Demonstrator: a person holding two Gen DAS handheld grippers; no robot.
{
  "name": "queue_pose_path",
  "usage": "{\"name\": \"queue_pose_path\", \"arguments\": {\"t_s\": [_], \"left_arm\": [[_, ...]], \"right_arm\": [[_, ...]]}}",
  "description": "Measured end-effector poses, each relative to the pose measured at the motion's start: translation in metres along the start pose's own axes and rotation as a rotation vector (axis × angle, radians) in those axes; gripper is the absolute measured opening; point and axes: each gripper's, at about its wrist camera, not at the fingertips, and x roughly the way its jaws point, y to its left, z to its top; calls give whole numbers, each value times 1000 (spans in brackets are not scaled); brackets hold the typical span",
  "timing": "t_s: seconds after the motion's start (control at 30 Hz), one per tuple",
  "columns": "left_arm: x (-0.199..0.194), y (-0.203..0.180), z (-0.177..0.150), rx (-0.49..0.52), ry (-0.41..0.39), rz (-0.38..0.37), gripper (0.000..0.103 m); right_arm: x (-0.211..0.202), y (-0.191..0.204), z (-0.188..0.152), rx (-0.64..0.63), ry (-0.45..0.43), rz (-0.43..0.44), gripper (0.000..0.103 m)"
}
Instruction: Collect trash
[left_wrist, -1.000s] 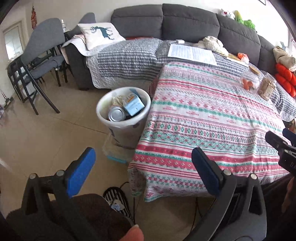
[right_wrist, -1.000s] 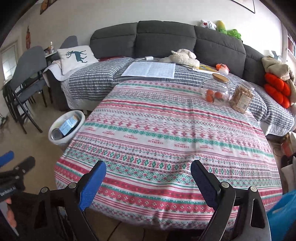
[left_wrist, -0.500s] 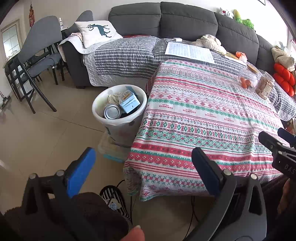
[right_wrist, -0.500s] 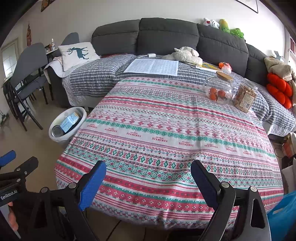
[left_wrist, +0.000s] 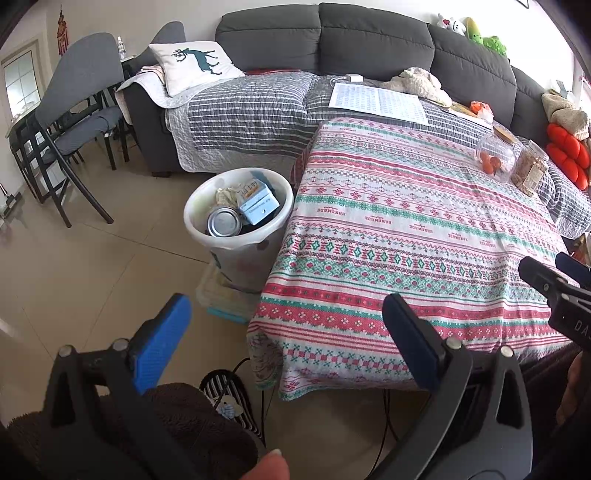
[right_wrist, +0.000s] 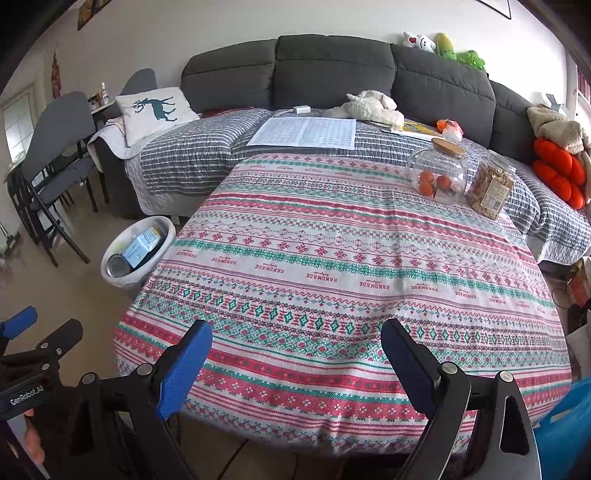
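Note:
A white trash bin (left_wrist: 236, 243) stands on the floor at the table's left side; it holds a tin can (left_wrist: 223, 220), a blue-and-white carton (left_wrist: 258, 201) and crumpled paper. The bin also shows in the right wrist view (right_wrist: 137, 254). My left gripper (left_wrist: 286, 332) is open and empty, held low in front of the table's near left corner. My right gripper (right_wrist: 295, 354) is open and empty, held at the table's near edge. The patterned tablecloth (right_wrist: 351, 266) covers the table.
A glass jar of oranges (right_wrist: 437, 175) and a snack bag (right_wrist: 489, 190) stand at the table's far right. A grey sofa (right_wrist: 332, 74) with papers, a pillow and plush toys runs behind. Grey chairs (left_wrist: 70, 110) stand at the left. A striped slipper (left_wrist: 231, 402) and cables lie below.
Both grippers have drawn back and slightly left from the table, so the table and bin look a little farther. Both stay open and empty.

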Motion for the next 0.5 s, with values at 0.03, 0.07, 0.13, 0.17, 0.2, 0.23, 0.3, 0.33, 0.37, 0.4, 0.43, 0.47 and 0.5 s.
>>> {"name": "queue_pose_path", "arguments": {"t_s": [0.03, 0.07, 0.13, 0.17, 0.2, 0.23, 0.3, 0.33, 0.37, 0.4, 0.43, 0.47, 0.5], "left_arm": [[0, 0, 0, 0, 0, 0, 103], [0, 0, 0, 0, 0, 0, 103], [0, 0, 0, -1, -1, 0, 103], [0, 0, 0, 0, -1, 0, 103], [0, 0, 0, 0, -1, 1, 103], [0, 0, 0, 0, -2, 1, 103], [0, 0, 0, -1, -3, 2, 103], [0, -1, 0, -4, -3, 4, 103], [0, 0, 0, -4, -4, 5, 103], [0, -1, 0, -6, -5, 7, 103], [0, -1, 0, -7, -5, 7, 103], [0, -1, 0, -6, -5, 6, 103], [0, -1, 0, -6, -6, 7, 103]], "right_arm": [[0, 0, 0, 1, 0, 1, 94], [0, 0, 0, 2, 0, 1, 94], [0, 0, 0, 3, 1, 3, 94], [0, 0, 1, 3, 1, 4, 94], [0, 0, 1, 3, 1, 3, 94], [0, 0, 1, 3, 1, 3, 94], [0, 0, 1, 4, 2, 4, 94], [0, 0, 1, 4, 1, 3, 94], [0, 0, 1, 5, 1, 5, 94], [0, 0, 1, 5, 2, 6, 94], [0, 0, 1, 5, 2, 6, 94], [0, 0, 1, 5, 2, 5, 94], [0, 0, 1, 5, 2, 5, 94]]}}
